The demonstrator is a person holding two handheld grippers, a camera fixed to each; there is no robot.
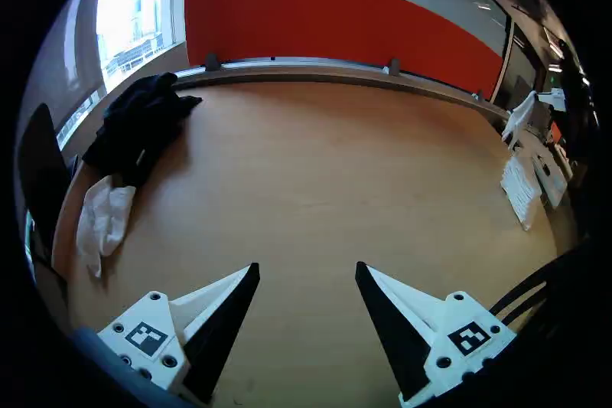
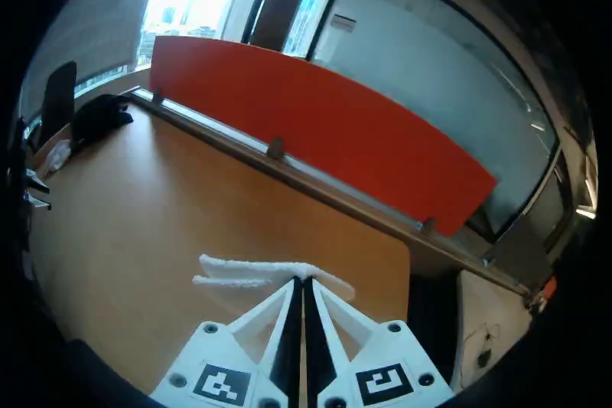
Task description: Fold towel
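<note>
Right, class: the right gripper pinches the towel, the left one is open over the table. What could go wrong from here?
1. The right gripper seems to hold the towel at one spot only; its layers may slip apart and spoil the fold.
2. The towel sits near the table edge, so a pull could drag it off.
3. The left gripper, open, faces a white cloth and a black garment; it might grab the wrong one.

Left tool [image 1: 306, 265] agape, right tool [image 2: 303, 281] closed
</note>
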